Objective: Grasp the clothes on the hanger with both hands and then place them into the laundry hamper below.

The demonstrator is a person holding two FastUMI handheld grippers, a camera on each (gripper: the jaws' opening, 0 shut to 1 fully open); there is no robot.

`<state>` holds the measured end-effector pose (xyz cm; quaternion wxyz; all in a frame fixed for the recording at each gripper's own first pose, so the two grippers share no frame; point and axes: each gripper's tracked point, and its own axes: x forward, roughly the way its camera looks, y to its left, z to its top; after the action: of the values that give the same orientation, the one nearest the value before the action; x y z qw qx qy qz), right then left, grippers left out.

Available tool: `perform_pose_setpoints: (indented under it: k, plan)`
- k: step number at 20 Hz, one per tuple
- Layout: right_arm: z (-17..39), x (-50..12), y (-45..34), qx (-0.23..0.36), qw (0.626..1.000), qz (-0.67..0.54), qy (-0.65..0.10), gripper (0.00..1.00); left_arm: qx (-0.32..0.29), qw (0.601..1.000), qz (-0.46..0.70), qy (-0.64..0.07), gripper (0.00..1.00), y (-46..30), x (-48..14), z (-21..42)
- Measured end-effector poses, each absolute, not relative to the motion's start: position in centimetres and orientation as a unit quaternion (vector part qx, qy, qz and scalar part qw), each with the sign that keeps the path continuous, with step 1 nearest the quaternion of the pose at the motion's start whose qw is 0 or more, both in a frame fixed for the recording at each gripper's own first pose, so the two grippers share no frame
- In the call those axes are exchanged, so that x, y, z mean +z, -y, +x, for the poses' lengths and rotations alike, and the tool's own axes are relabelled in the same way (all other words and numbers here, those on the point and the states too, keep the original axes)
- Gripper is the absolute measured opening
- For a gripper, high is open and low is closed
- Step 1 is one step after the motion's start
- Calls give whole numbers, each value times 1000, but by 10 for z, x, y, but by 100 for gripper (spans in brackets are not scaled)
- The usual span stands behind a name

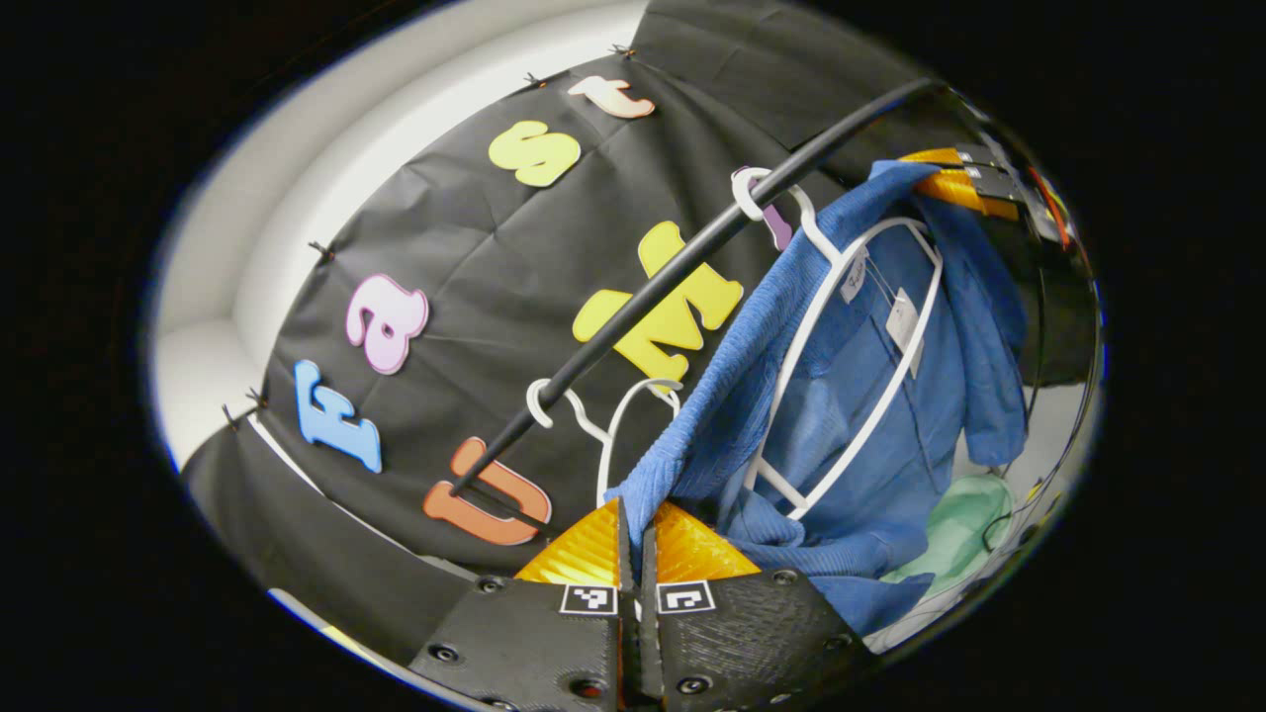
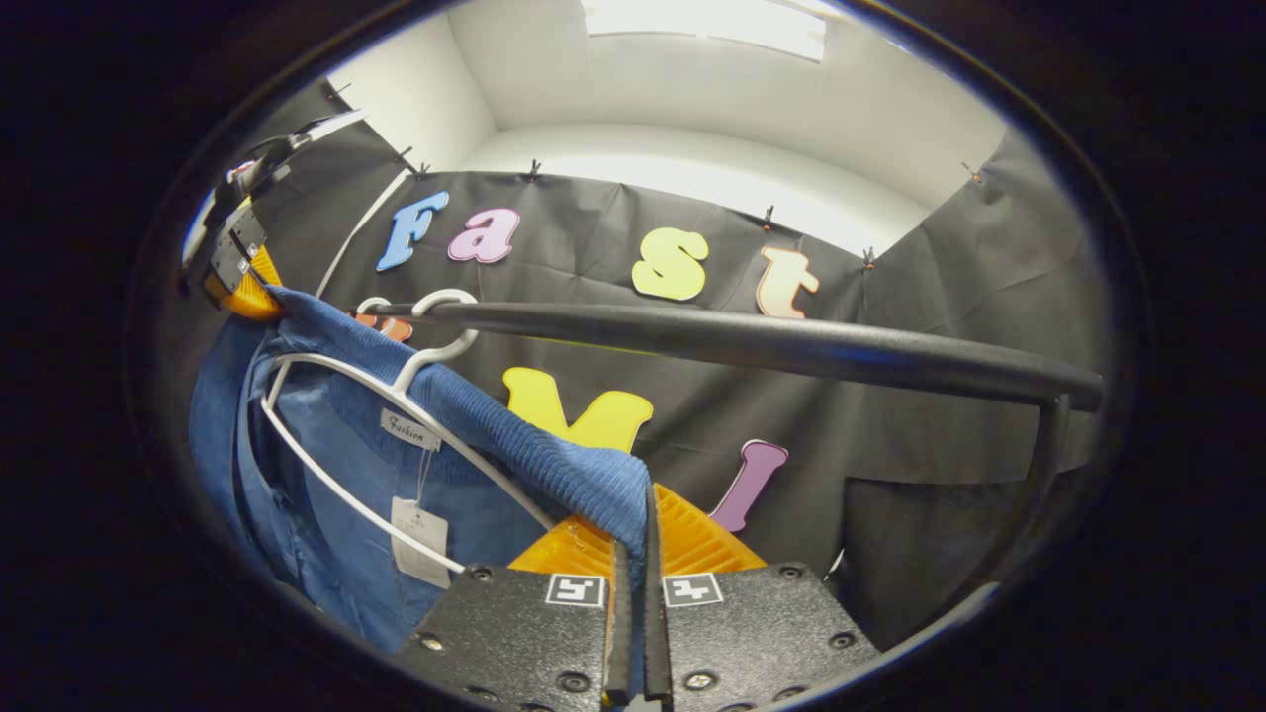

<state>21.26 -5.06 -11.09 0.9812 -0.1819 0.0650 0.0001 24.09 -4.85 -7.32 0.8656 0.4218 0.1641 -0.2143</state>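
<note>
A blue knit garment [image 1: 841, 396] hangs around a white hanger [image 1: 860, 356] hooked on a black rail [image 1: 692, 257]. My left gripper [image 1: 636, 519] is shut on one shoulder edge of the garment. My right gripper [image 2: 648, 514] is shut on the other shoulder edge of the garment [image 2: 465, 415], pulled off the hanger [image 2: 396, 396] end. In the left gripper view the right gripper [image 1: 964, 183] shows far off at the garment's top. In the right gripper view the left gripper [image 2: 242, 277] shows at the upper left, holding the cloth. A pale green thing [image 1: 954, 534], perhaps the hamper, lies below.
A second, bare white hanger [image 1: 593, 420] hangs on the rail to the left of the garment. The rail [image 2: 771, 341] runs close across in front of my right gripper and ends at a black post [image 2: 1048, 465] on the right.
</note>
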Motion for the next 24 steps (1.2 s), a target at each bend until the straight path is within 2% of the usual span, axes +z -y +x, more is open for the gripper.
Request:
perform_pose_setpoints:
  k: [5,10,12,13,14,21,23,24]
  plan:
    - [216,-114,54,4,982,-176,-70,8,-242,862,440,-64,1,52,-65,254]
    - [218,-107,58,6,981,-185,-62,8,-327,904,254,-104,0,58,-95,261]
    - [221,-106,59,9,982,-180,-66,8,-334,916,181,-126,0,53,-106,267]
    - [223,-106,60,6,981,-180,-67,8,-334,916,164,-149,4,51,-118,267]
    - [223,-105,65,2,981,-181,-66,8,-324,917,168,-163,2,42,-131,271]
    - [225,-103,64,1,983,-169,-67,8,-321,927,92,-171,0,77,-167,263]
    - [225,-101,65,2,983,-173,-67,8,-365,913,49,-174,1,112,-174,256]
    - [226,-100,68,-1,982,-175,-68,8,-366,913,46,-174,1,115,-183,257]
